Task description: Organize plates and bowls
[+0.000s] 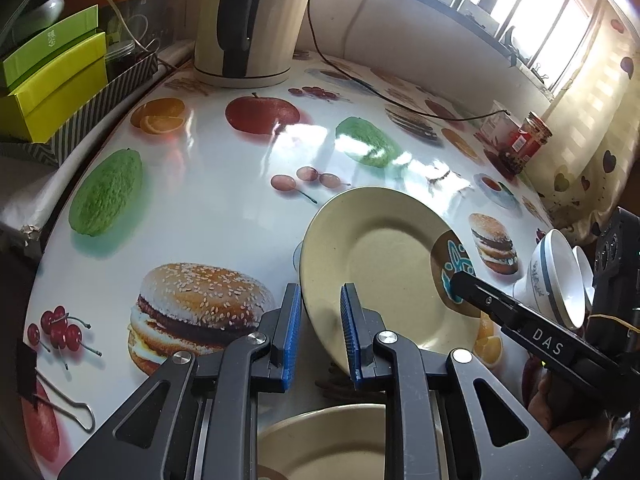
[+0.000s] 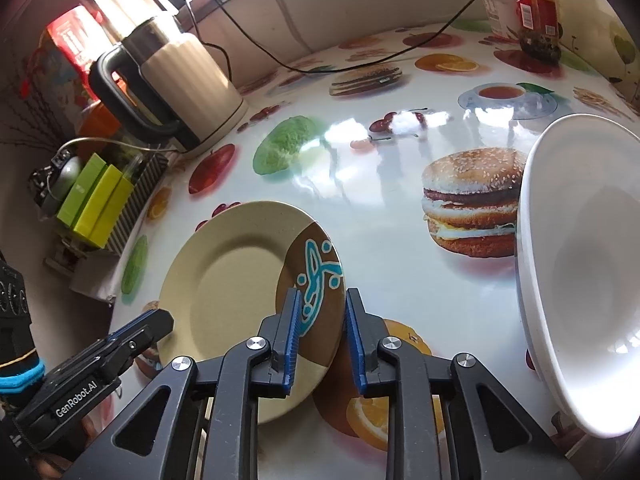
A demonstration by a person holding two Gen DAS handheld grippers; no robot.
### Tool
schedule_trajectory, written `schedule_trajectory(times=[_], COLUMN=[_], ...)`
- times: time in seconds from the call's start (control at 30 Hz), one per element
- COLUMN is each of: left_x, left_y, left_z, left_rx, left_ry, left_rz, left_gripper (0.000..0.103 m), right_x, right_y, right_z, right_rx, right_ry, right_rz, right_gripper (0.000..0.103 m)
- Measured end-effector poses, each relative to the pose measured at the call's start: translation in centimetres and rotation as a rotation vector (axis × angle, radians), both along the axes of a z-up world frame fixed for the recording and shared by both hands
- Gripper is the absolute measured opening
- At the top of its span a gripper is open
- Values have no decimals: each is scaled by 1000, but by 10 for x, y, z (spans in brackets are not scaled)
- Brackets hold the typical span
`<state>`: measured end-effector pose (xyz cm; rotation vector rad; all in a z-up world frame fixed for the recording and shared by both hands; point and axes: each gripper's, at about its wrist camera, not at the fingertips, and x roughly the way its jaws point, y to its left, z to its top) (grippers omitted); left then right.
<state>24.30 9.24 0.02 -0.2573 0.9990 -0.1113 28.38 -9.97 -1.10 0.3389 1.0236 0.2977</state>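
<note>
A beige plate with a brown patch and a blue pattern hangs tilted above the fruit-print table. My left gripper is shut on its left rim, and my right gripper pinches the patterned right rim. In the right wrist view the same plate runs between my right gripper's blue pads, with the left gripper at its far edge. A second beige plate lies under the left gripper. White bowls sit at the right, one bowl looming beside the right gripper.
A cream kettle stands at the back with its black cable trailing over the table. Green boxes are stacked at the left edge. A red-labelled jar sits far right. A binder clip lies near the left.
</note>
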Motion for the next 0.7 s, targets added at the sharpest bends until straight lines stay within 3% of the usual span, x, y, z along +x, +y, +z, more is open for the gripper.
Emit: schedule_trajectory(times=[0.7], left_x=[-28], left_y=[2], left_z=[23], left_rx=[15], left_ry=[-52], left_rz=[12], left_gripper=[21], right_x=[-21], right_y=[0], right_z=[19], right_rx=[26], right_ry=[-41], right_rz=[23], right_gripper=[21])
